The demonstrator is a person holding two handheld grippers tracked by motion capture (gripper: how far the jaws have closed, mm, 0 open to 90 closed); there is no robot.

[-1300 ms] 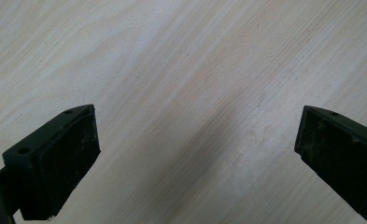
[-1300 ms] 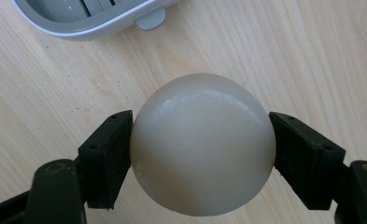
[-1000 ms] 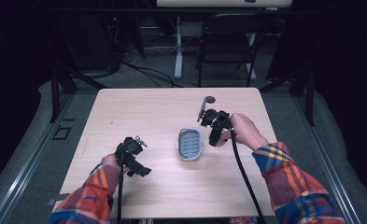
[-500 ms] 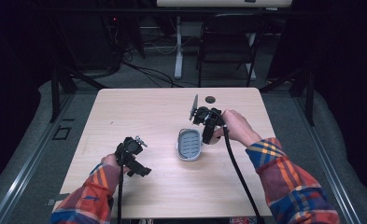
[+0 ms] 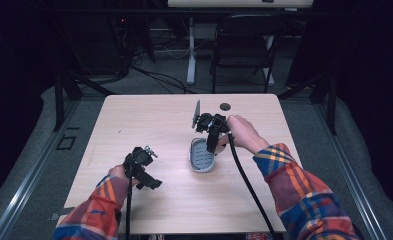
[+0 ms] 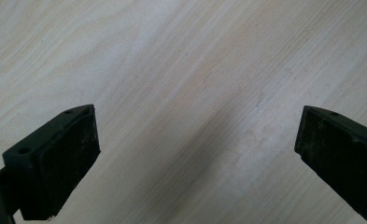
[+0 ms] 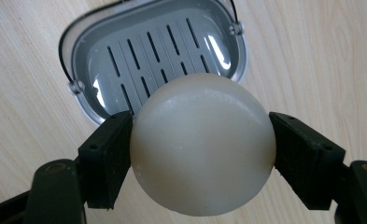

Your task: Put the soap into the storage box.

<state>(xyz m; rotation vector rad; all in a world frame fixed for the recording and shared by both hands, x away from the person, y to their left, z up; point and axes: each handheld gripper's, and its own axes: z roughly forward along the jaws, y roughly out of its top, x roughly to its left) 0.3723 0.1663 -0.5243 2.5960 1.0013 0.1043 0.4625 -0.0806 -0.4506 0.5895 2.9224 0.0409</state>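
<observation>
A grey slotted soap dish [image 5: 202,156] lies near the middle of the wooden table [image 5: 149,120]. In the right gripper view the dish [image 7: 139,51] sits just beyond and below a rounded white soap bar [image 7: 202,144]. My right gripper [image 7: 204,154] is shut on that soap, one pad pressing each side. In the high view the right gripper [image 5: 211,142] hangs over the dish's far end, pointing down. My left gripper [image 5: 151,183] rests at the front left, and its jaws [image 6: 195,158] stand wide open over bare wood.
A small black round fitting [image 5: 225,106] sits in the table near its far edge, behind the right hand. A dark chair [image 5: 244,45] and a desk leg stand on the floor beyond the table. Cables trail from both grippers toward the front edge.
The right gripper has carried the soap leftward from near the black fitting to above the dish's far end. The left gripper has stayed still.
</observation>
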